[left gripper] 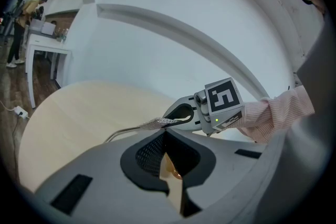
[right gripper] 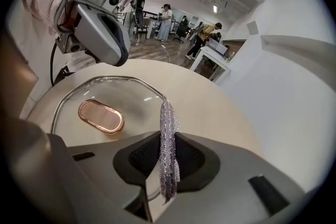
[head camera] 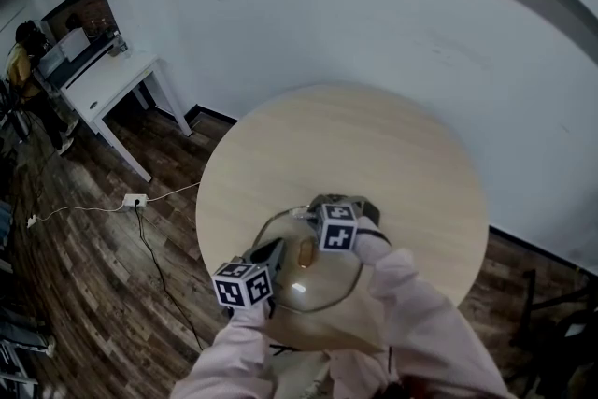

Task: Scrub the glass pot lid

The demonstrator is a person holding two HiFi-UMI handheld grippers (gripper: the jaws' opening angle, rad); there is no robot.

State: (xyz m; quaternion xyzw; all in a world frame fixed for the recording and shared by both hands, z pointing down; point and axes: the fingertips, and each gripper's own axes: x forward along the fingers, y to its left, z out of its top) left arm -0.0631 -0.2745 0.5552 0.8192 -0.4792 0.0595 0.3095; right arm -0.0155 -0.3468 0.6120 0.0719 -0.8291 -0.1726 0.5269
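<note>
Closest in are the person's pale pink sleeves (head camera: 420,318), one behind each hand-held tool; the left gripper (left gripper: 166,149) sits over the near-left part of the glass pot lid (right gripper: 128,99), its jaws drawn almost together with only a thin slit between them, and nothing I can see is pinched there; through that slit a bit of the lid's copper-coloured handle (right gripper: 101,116) shows; whether the tips press on the glass I cannot tell; the right gripper (right gripper: 168,139) is clamped on a strip of silvery mesh scrubbing cloth (right gripper: 169,157), which stands edge-on between the pads and reaches forward until its far end touches the lid's metal rim; the lid lies on the pale round table (head camera: 374,145), at the side nearest the person, with the oval handle facing up in the middle of the glass; the two grippers face each other across the lid, each with its marker cube (head camera: 245,283) on top; past the table runs a white wall above a dark wood floor (head camera: 84,276), where a white power strip (head camera: 135,200) lies with its cable trailing; a white desk (head camera: 107,79) stands further back, and several people (right gripper: 165,21) stand about at the far end of the room.
</note>
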